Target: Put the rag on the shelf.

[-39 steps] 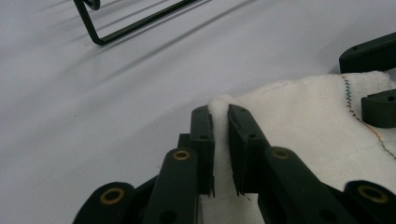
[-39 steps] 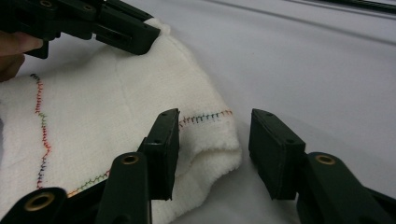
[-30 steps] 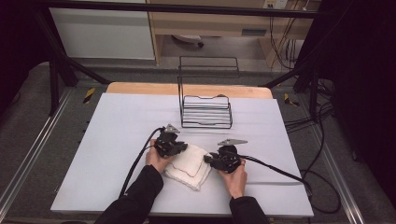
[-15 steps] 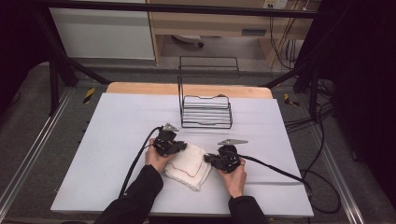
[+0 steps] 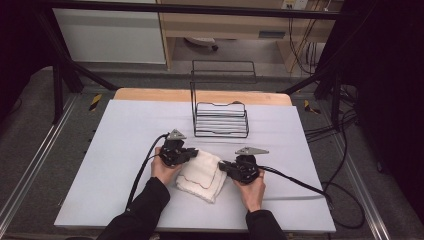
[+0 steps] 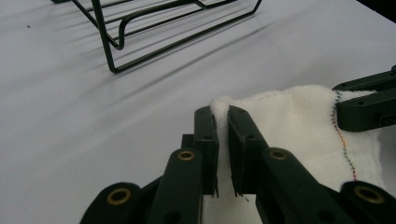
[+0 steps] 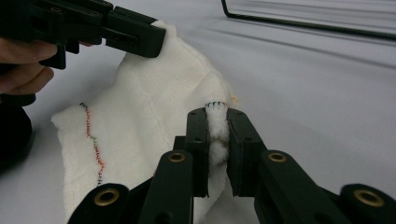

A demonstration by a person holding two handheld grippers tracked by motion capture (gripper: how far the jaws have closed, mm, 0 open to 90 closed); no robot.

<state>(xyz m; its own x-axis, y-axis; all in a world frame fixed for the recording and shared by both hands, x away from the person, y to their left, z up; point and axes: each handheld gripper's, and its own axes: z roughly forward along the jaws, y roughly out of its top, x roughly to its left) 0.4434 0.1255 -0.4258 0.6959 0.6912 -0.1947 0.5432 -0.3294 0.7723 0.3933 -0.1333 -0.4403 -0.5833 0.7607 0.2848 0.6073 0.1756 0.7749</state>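
Note:
A folded white towel (image 5: 201, 176) with a coloured stitched seam lies on the white table (image 5: 120, 150) near the front edge. My left gripper (image 5: 191, 155) is at its far left corner. In the left gripper view the jaws (image 6: 222, 114) pinch that corner of the towel (image 6: 289, 121). My right gripper (image 5: 223, 165) is at the towel's right edge. Its jaws (image 7: 216, 114) have just been closing and now squeeze a bunched bit of the towel (image 7: 140, 116). Both grippers are low, close to the table.
A black wire rack (image 5: 219, 117) stands upright on the table behind the towel, a short way beyond both grippers. Cables trail from each gripper toward the front and right. A wooden edge (image 5: 150, 95) runs along the table's back.

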